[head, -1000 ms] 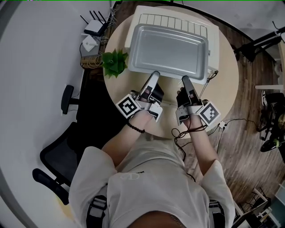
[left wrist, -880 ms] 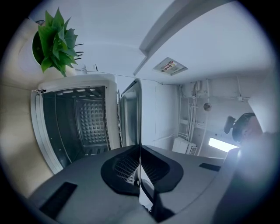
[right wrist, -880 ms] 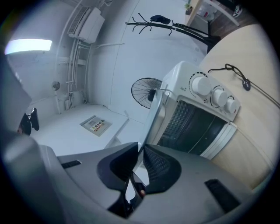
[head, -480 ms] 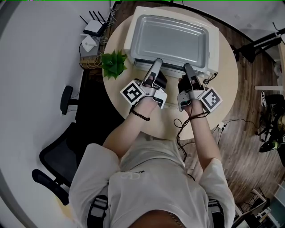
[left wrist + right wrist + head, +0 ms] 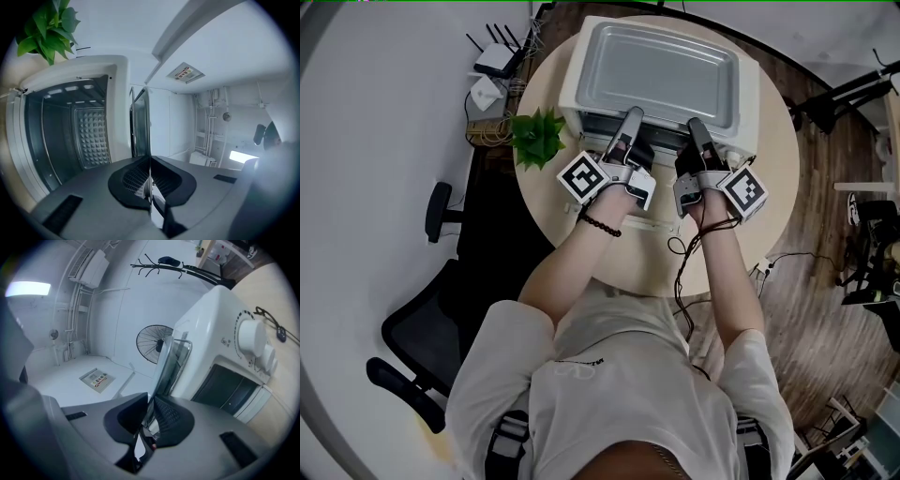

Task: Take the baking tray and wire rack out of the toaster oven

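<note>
Clamping the near rim of the silver rectangular metal baking tray, the left claw has its jaws pressed right together, with only the thin metal edge between the pads. In the left gripper view the left claw shows that rim edge-on, running straight out from the closed pads. The right claw grips the same near rim further to the right, its jaws a shade wider but pinched onto the metal. The right gripper view shows the right claw with the tray's folded lip rising from between the pads.

Both claws point away from the person and sit side by side, near each other. The tray stretches out beyond them, open side up, and covers most of the top of the white toaster oven. Whether it rests on the oven or hangs just above it cannot be told. The oven's dark open cavity shows beside the left claw, and its round knobs beside the right. The oven stands on the round pale wooden table, with a green leafy potted plant at the table's left edge.
</note>
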{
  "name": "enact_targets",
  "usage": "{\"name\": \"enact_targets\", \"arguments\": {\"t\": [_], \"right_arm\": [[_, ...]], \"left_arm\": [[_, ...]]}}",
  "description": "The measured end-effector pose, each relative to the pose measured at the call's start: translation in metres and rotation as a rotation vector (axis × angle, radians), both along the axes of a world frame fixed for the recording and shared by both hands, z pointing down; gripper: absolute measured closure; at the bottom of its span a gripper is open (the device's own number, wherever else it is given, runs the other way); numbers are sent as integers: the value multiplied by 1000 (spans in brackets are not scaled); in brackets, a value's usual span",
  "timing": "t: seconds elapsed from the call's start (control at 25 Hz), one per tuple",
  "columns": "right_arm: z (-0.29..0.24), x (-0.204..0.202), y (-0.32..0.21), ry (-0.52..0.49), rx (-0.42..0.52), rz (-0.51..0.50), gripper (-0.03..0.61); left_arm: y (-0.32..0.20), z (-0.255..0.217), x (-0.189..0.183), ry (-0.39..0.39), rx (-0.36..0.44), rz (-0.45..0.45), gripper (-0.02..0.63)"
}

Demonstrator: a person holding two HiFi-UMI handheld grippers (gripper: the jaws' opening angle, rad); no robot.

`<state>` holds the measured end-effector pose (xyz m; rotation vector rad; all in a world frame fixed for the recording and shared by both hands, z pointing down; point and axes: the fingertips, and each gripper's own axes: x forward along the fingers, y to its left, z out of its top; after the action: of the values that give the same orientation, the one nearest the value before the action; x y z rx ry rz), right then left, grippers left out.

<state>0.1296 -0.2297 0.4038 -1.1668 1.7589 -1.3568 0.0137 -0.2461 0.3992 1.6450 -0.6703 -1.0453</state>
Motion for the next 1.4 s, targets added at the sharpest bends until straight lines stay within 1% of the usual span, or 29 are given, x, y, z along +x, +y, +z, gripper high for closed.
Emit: {"name": "enact_targets", "arguments": {"t": [0.2,0.32,0.4,0.44,0.52,0.6,0.64,0.76,0.96,1.04,1.12,1.2,1.28,1.32,1.4], "right_arm": [[-1,-1,0,-11,-8,1,538],[1,-2,5,-19,-13,-8,535],[-1,-3,8,-28,-4,-14,530],[-3,-4,9,-28,2,-16,499],[-5,-5,12,-27,10,-23,471],[-9,-9,16,-35,12,-33,448],[-10,-11,18,-40,12,-36,448],[-10,-10,24,-25,8,-37,447],[-5,-16,46,-22,5,-57,448],[-1,-20,63,-3,5,-74,448],[5,-17,81,31,0,-74,448],[14,-3,99,107,-7,-45,451],[20,17,115,258,6,-5,478],[21,27,122,342,22,13,486],[20,44,135,463,57,43,499]], "left_arm": [[0,-1,1,-5,-7,1,598],[6,0,0,-22,-4,2,594],[9,-3,-1,-31,13,5,564],[10,-5,-1,-35,22,7,538],[14,-8,-2,-40,33,15,489],[19,-9,-2,-48,22,30,471],[22,-10,-3,-54,14,35,465],[27,-7,-7,-83,6,34,461],[39,1,-11,-65,-8,49,460],[50,3,-17,-86,-7,51,461],[64,7,-26,-146,-3,39,462],[77,8,-38,-240,35,21,476],[88,4,-53,-346,106,0,521],[93,2,-60,-401,143,-8,559],[101,-1,-75,-518,209,-26,588]]}}
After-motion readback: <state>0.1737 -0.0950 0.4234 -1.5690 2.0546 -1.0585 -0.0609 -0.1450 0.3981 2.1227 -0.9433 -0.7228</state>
